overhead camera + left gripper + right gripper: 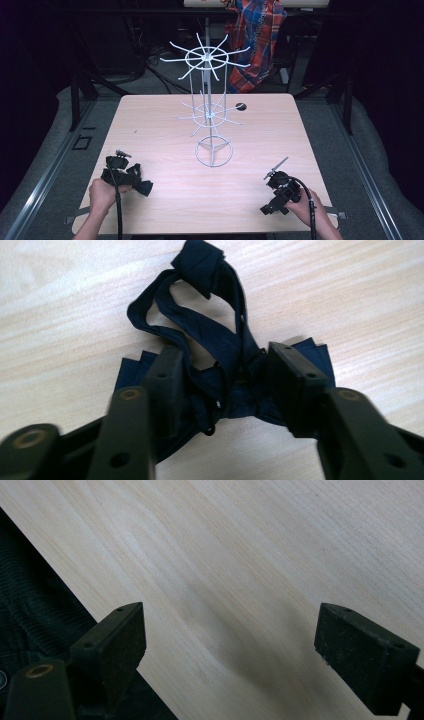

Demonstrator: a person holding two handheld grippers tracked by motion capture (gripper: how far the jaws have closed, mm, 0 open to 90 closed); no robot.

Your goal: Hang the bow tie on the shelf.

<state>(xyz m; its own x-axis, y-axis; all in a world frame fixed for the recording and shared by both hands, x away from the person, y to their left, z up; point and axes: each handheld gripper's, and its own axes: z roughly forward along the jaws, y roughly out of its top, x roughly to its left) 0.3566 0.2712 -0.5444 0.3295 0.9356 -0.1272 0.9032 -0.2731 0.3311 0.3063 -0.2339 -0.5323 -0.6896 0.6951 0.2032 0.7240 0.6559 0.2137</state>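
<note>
A dark navy bow tie (220, 365) with its looped neck strap lies on the wooden table (160, 130) at the front left. My left gripper (227, 375) is lowered over it, one jaw on each side of the middle knot and over the two wings. The pads do not clearly press the cloth. In the high view the left gripper (134, 179) sits right at the bow tie (144, 187). My right gripper (272, 207) hovers at the front right. Its jaws stand wide open (230, 635) over bare wood with nothing between them.
A white wire display rack (209, 115) with two tiers of radiating hooks stands at the table's middle. A small dark hole (241, 106) lies just behind it. A plaid cloth (257, 40) hangs beyond the far edge. The table's front edge runs close under the right gripper.
</note>
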